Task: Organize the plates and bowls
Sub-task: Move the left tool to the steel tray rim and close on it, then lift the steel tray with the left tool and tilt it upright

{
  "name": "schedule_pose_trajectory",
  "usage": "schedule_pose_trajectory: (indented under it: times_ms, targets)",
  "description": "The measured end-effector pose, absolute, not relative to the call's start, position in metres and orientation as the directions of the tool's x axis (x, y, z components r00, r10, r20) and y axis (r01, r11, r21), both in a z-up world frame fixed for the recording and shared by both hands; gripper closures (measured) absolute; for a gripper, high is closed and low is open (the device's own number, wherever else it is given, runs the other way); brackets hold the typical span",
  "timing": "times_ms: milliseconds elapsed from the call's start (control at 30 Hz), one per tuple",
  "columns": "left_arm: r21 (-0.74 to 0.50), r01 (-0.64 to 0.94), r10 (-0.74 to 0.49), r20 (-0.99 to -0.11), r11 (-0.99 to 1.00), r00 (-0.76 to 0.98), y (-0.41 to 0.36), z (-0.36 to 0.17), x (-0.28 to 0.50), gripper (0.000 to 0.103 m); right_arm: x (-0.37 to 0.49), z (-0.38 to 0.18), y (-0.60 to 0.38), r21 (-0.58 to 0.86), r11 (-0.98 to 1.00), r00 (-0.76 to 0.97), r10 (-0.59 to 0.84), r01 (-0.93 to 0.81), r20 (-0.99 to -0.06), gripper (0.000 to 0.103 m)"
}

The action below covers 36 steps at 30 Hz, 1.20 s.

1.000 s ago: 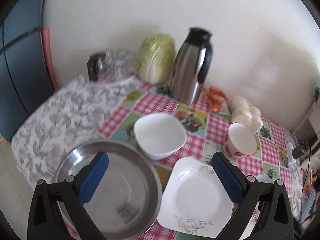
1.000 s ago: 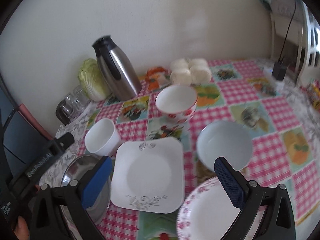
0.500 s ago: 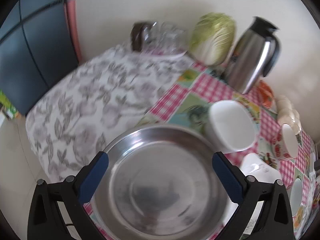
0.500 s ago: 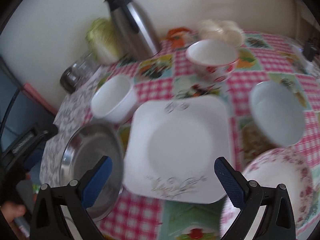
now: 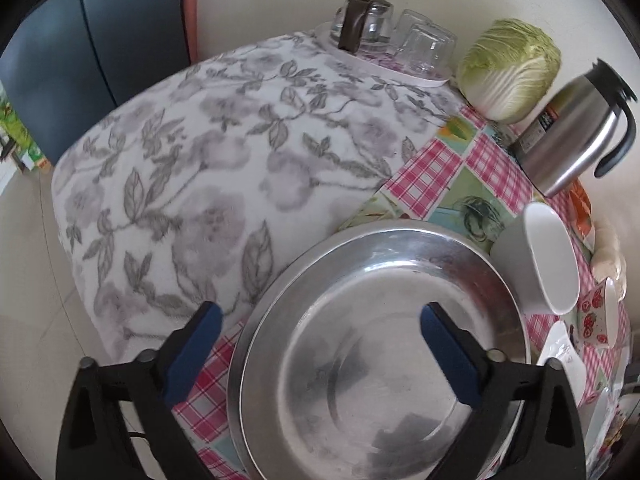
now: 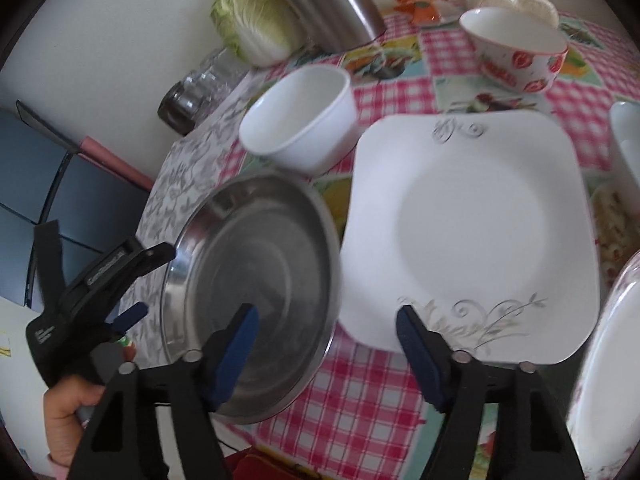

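Observation:
A round steel plate [image 5: 380, 352] lies at the table's near left corner; it also shows in the right wrist view [image 6: 256, 292]. My left gripper [image 5: 320, 320] is open, its fingers straddling the plate's near left rim. My right gripper [image 6: 326, 320] is open, low over the gap between the steel plate and a white square plate [image 6: 472, 232]. A white square bowl [image 6: 300, 120] stands behind them; it also shows in the left wrist view [image 5: 548, 256]. A strawberry-print bowl [image 6: 516, 48] stands farther back.
A steel thermos [image 5: 576, 136], a cabbage [image 5: 508, 68] and a tray of glasses [image 5: 392, 44] line the wall. A floral cloth [image 5: 200, 168] covers the table's left end. A floral-rimmed plate [image 6: 612, 360] and a white bowl [image 6: 628, 148] sit at right.
My left gripper has swung left and dropped over the steel plate. My right gripper has moved down and left, closer to the plates.

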<state>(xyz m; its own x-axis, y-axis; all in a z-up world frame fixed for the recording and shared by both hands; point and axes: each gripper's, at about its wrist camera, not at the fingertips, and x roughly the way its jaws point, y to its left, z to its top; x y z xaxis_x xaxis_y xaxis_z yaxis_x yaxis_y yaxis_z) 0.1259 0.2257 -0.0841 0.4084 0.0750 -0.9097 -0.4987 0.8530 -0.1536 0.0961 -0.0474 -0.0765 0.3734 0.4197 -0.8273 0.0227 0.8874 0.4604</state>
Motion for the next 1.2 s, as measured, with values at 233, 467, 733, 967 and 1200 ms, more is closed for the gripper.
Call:
schedule_pose_trajectory:
  times_ms: [233, 467, 733, 967, 1200]
  targets:
    - [-0.188, -0.543, 0.034, -0.927, 0.819, 0.373, 0.238, -0.101, 0.127, 0.03, 0.093, -0.079, -0.042, 0.464, 0.885, 0.362, 0.424, 0.027, -0.83, 0.062]
    - [-0.168, -0.563, 0.038, -0.942, 0.809, 0.334, 0.241, -0.113, 0.128, 0.034, 0.088, -0.078, -0.04, 0.456, 0.89, 0.338, 0.425, 0.014, -0.84, 0.066]
    - [-0.137, -0.609, 0.078, -0.947, 0.781, 0.313, 0.248, -0.117, 0.125, 0.057, 0.095, -0.092, -0.033, 0.468, 0.884, 0.296, 0.443, 0.016, -0.846, 0.072]
    - [-0.126, -0.606, 0.085, -0.948, 0.785, 0.307, 0.25, -0.119, 0.123, 0.055, 0.106, -0.107, -0.024, 0.465, 0.885, 0.288, 0.441, 0.021, -0.85, 0.072]
    - [-0.095, -0.588, 0.111, -0.946, 0.803, 0.304, 0.246, -0.119, 0.129, 0.056, 0.106, -0.112, -0.024, 0.463, 0.886, 0.296, 0.436, 0.022, -0.85, 0.09]
